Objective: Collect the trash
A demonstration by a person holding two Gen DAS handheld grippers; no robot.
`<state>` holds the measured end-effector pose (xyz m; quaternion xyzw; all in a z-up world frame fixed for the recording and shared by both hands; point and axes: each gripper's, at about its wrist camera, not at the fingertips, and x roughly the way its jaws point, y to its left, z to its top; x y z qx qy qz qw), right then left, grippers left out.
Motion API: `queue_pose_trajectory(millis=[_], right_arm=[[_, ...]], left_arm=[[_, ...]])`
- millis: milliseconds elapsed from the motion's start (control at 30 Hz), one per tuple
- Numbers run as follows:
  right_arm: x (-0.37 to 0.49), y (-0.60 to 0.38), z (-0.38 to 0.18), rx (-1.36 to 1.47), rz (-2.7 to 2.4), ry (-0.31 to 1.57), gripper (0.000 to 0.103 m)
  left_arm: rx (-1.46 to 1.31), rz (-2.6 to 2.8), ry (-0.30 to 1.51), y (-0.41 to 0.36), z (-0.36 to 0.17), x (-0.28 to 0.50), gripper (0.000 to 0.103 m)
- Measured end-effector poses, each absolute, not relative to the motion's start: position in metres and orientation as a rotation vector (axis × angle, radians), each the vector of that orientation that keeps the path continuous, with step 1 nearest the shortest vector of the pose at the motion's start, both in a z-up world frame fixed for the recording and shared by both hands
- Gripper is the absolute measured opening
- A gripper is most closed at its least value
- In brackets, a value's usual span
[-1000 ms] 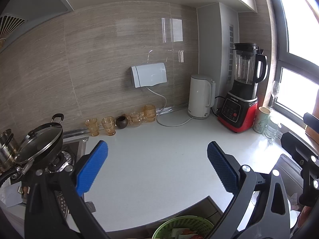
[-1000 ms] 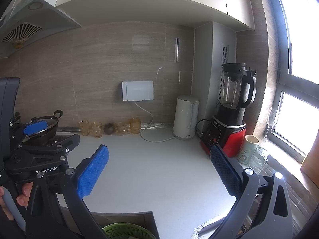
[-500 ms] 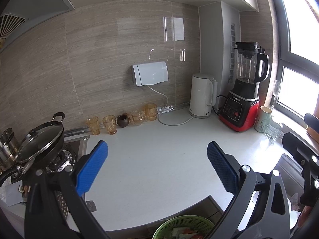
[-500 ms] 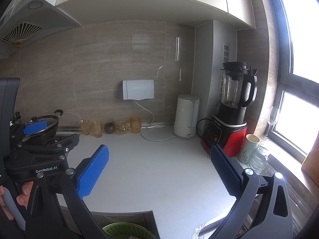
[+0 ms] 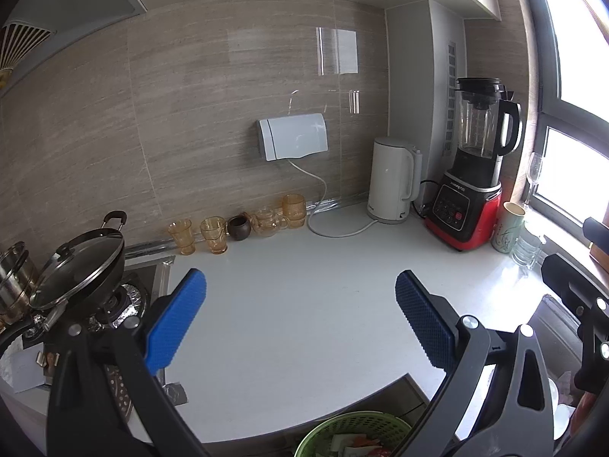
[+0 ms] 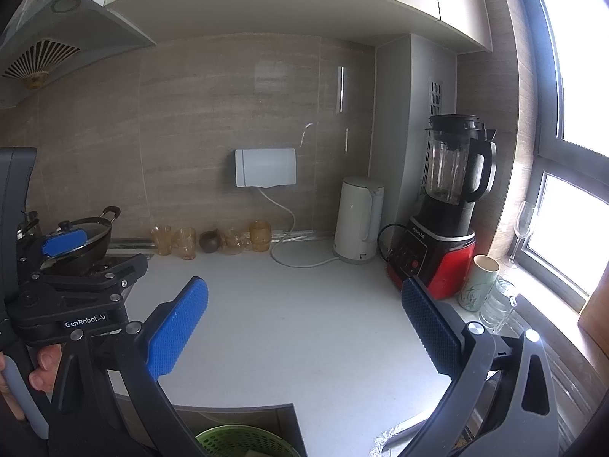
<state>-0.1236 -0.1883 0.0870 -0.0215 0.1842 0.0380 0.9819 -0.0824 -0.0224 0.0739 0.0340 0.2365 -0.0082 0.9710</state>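
Note:
A green slotted basket (image 5: 352, 432) with scraps of trash inside sits below the counter's front edge; its rim also shows in the right wrist view as the green basket (image 6: 243, 441). My left gripper (image 5: 300, 321) hangs open above the white countertop (image 5: 297, 327), nothing between its blue pads. My right gripper (image 6: 304, 327) is likewise open and empty over the counter. The left gripper's body (image 6: 72, 304), held by a hand (image 6: 40, 369), appears at the left of the right wrist view. No loose trash shows on the counter.
Along the back wall stand amber glasses (image 5: 213, 234), a white kettle (image 5: 392, 181) and a red-based blender (image 5: 472, 186). A lidded black pan (image 5: 80, 266) sits on the stove at left. A mug (image 6: 477, 283) and glassware stand by the window.
Both views shift only slightly; the left gripper has drifted a little. Both grippers stay open and empty.

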Motion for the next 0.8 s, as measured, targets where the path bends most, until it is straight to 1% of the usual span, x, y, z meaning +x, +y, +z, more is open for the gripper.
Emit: queue_pose_trajectory(millis=[800], right_arm=[[-0.106,-0.181,0.080,-0.035,0.082,0.400,0.101]], left_arm=[[0.054,0.017,0.485,-0.010,0.071,-0.067,0.095]])
